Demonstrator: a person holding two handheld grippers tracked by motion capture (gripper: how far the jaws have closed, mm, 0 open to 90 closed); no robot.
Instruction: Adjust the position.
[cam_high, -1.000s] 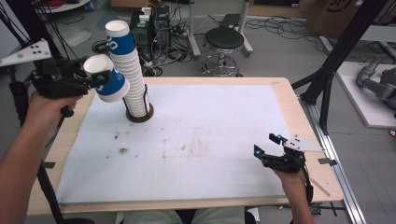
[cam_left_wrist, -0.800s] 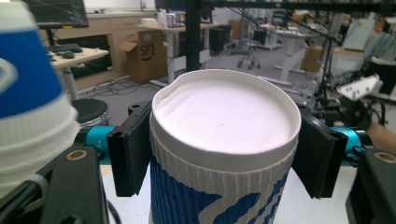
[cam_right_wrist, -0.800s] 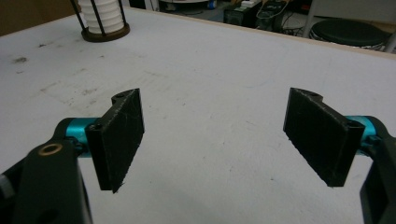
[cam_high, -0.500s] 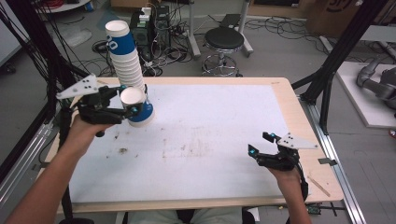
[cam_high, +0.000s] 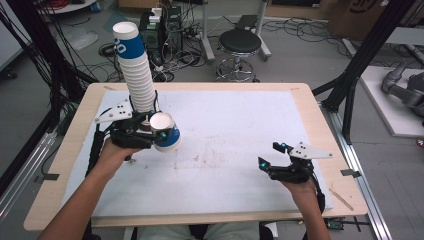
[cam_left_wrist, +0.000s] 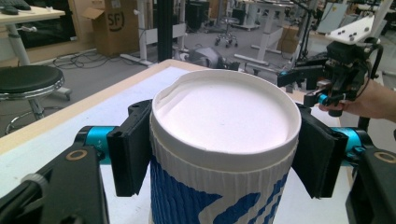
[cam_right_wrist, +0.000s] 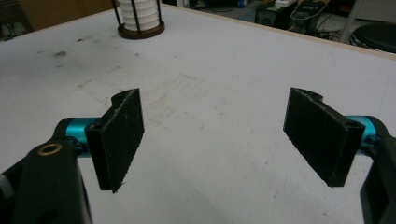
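A white and blue paper cup (cam_high: 165, 132) lies on its side above the white mat, with my left gripper (cam_high: 155, 134) shut on it. In the left gripper view the cup (cam_left_wrist: 224, 154) sits between the two black jaws, its bottom facing the camera. Just behind it a tall stack of cups (cam_high: 135, 67) stands in a round holder at the table's far left. My right gripper (cam_high: 272, 159) stands open low over the mat at the near right, and the right gripper (cam_right_wrist: 215, 133) has nothing between its jaws. The stack's base (cam_right_wrist: 140, 18) is visible far off.
The white mat (cam_high: 225, 125) covers most of the wooden table (cam_high: 310, 105). A black stool (cam_high: 240, 45), cables and equipment stand on the floor beyond the far edge. Black frame posts (cam_high: 360, 60) rise at the right.
My left gripper has carried the cup from the far left edge rightward and nearer, in front of the stack. The right gripper has shifted slightly left.
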